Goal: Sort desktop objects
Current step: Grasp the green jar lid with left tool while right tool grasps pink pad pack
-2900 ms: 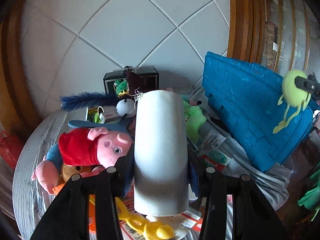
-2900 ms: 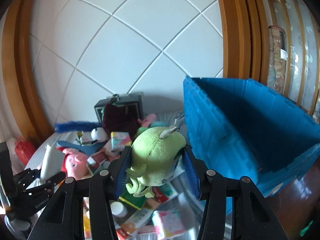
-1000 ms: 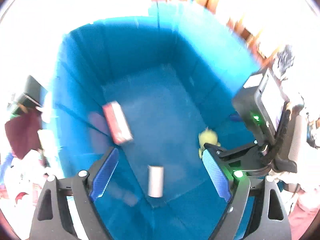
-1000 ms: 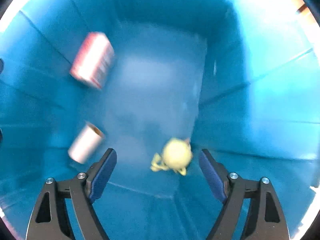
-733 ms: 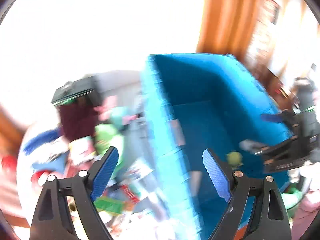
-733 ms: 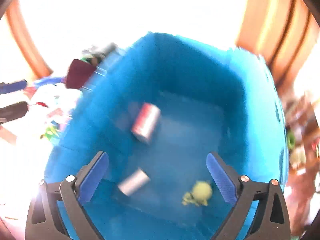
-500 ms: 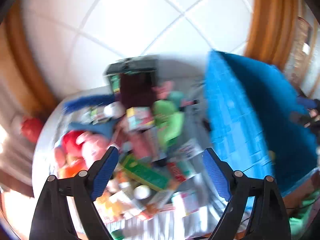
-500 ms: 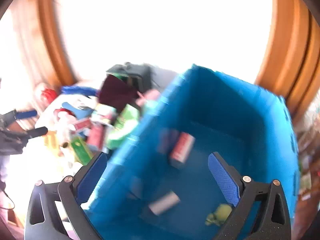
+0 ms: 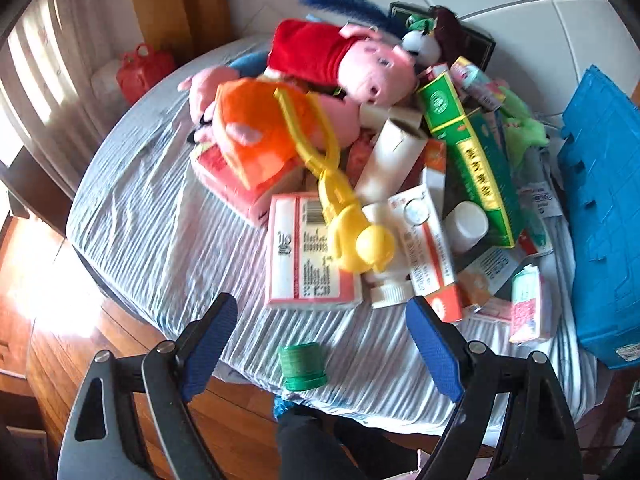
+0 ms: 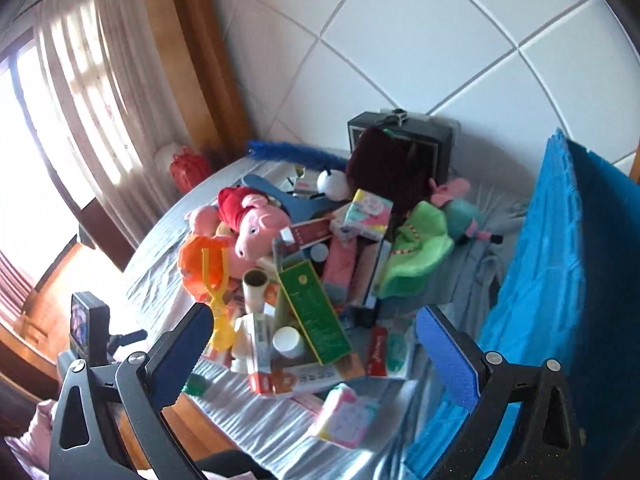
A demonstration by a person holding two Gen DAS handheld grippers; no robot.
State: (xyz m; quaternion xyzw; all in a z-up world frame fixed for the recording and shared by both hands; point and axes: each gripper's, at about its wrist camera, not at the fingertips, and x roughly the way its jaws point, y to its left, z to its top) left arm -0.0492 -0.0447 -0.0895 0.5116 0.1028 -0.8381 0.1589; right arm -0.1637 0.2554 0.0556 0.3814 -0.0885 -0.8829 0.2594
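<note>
The left gripper [image 9: 320, 344] has its jaws apart and empty, just above the green cap [image 9: 302, 366] lying alone at the near table edge; the pile lies farther. The right gripper [image 10: 316, 344], also apart and empty, hangs near the blue bin [image 10: 560, 280]

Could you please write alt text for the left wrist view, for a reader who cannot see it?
An open, empty left claw hangs over a green cap near the edge of a table with a striped cloth. Behind it lies a pile of boxes, a yellow plastic toy and a pink pig plush, with a blue bin at the right.
</note>
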